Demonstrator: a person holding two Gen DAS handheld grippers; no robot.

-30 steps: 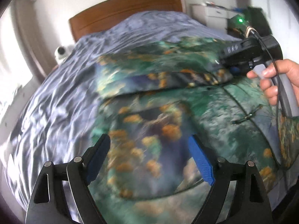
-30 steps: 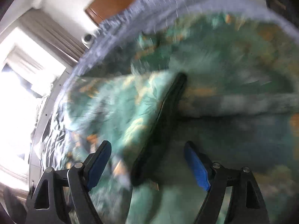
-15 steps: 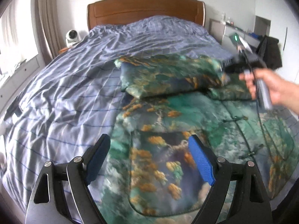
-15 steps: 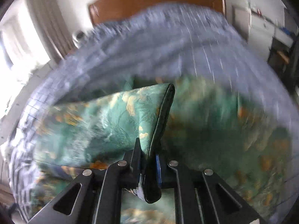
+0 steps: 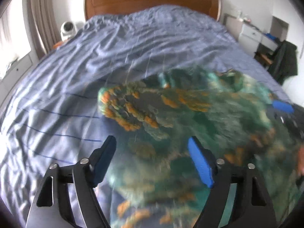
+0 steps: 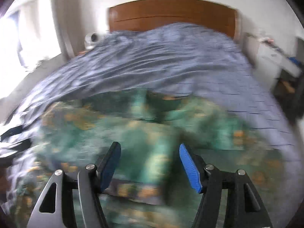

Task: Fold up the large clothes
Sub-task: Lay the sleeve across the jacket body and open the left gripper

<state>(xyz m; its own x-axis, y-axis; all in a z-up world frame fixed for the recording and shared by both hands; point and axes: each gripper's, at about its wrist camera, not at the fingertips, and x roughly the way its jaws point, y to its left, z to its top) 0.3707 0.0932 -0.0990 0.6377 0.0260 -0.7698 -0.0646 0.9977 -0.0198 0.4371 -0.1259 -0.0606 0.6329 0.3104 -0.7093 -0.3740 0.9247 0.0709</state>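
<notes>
Letting go of the sleeve edge it had pinched half a second before, the right gripper [image 6: 150,163] had just been opening, and its fingers [image 6: 190,168] stood fairly wide with nothing between them, clear above the green and orange printed garment [image 6: 133,133]. That fold looked laid, so the next one could start. The left gripper [image 5: 152,159], its fingers [image 5: 199,165] wide but just narrowing, hung empty over the garment's left side, which lay blurred across the foot half of the bed [image 5: 76,76].
</notes>
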